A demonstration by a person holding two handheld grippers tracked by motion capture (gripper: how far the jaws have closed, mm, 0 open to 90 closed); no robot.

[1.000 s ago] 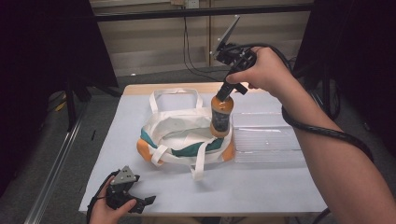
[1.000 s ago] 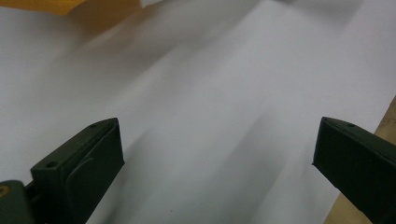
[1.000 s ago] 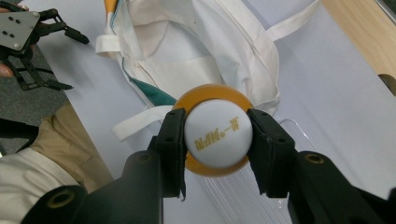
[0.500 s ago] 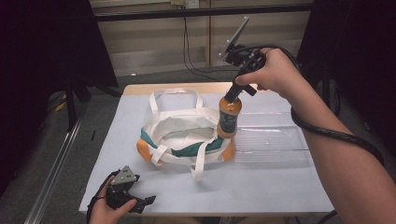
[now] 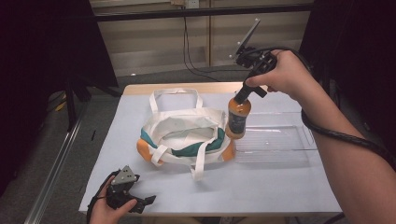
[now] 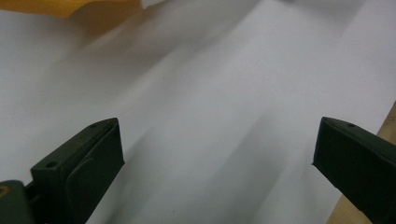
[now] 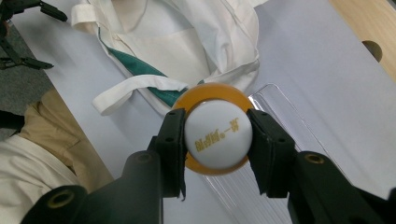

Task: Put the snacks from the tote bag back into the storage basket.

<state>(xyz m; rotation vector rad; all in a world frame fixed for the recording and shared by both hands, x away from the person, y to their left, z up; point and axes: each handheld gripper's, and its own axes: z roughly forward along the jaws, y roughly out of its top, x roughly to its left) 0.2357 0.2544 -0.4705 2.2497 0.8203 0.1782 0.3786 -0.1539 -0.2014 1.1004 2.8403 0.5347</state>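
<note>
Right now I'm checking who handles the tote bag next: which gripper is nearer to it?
Right. The right gripper holds the bottle beside the tote bag's right edge; the left gripper rests nearer the table's front-left corner.

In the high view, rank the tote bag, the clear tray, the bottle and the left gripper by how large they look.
1. Tote bag and clear tray: alike, no clear winner.
2. Bottle, lifted nearer the camera, so unsure.
3. Left gripper, close to the bottle in size.
</note>
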